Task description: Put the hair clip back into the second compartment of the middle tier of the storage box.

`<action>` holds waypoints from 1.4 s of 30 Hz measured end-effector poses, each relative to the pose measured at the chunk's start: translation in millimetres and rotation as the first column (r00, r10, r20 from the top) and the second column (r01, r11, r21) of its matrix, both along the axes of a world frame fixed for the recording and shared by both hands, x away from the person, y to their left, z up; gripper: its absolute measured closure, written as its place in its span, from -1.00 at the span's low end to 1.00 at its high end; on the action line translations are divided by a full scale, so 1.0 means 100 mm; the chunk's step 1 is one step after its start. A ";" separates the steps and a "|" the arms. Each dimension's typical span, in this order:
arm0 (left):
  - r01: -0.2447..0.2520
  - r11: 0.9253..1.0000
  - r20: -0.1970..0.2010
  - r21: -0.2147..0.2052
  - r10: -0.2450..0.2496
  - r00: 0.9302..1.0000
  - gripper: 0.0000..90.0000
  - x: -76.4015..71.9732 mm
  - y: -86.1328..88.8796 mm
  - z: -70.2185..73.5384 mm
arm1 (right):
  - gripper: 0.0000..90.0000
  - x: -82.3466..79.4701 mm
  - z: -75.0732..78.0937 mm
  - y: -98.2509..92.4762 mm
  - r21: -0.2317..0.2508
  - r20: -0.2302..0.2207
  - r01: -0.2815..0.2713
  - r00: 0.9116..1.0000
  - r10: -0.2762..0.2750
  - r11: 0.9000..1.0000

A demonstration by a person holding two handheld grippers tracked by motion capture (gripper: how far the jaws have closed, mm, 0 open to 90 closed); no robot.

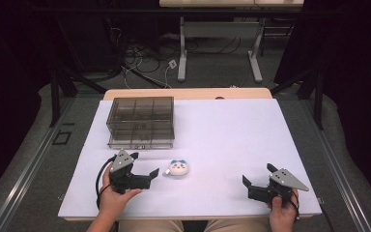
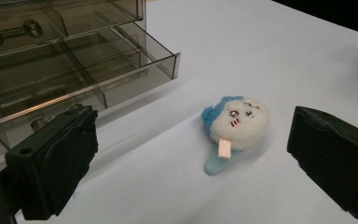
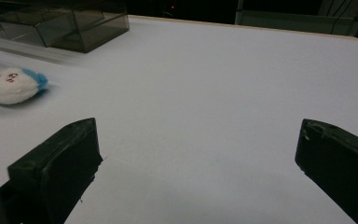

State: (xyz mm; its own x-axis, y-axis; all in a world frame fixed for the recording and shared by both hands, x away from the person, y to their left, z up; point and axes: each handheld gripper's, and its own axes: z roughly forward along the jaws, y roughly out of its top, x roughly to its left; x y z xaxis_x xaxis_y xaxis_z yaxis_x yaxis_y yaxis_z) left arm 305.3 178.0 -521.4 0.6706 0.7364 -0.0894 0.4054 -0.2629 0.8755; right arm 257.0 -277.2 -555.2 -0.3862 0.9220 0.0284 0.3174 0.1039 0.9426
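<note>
Here the plush hair clip (image 2: pixel 233 128) lies flat, clip end toward the left tongs (image 1: pixel 145 166).

The drawer box (image 2: pixel 65 60) is cut off by the left gripper view's top and left edges.

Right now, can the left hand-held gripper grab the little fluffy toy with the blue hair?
Probably yes. The left hand-held gripper is open, and the fluffy toy lies on bare table just ahead between its jaws, with nothing between them. The drawer box stands off to one side.
</note>
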 end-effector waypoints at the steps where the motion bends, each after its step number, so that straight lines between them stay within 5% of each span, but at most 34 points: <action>1: 0.003 1.000 -0.004 0.001 -0.003 1.000 -0.96 0.01 -0.01 0.00 | -1.00 0.00 0.00 0.00 0.000 0.000 0.000 1.000 0.000 1.000; 42: 0.067 0.994 -0.093 0.084 -0.059 0.994 -0.91 0.26 -0.41 -0.02 | -1.00 0.00 0.00 -0.01 -0.005 -0.009 -0.004 1.000 0.004 1.000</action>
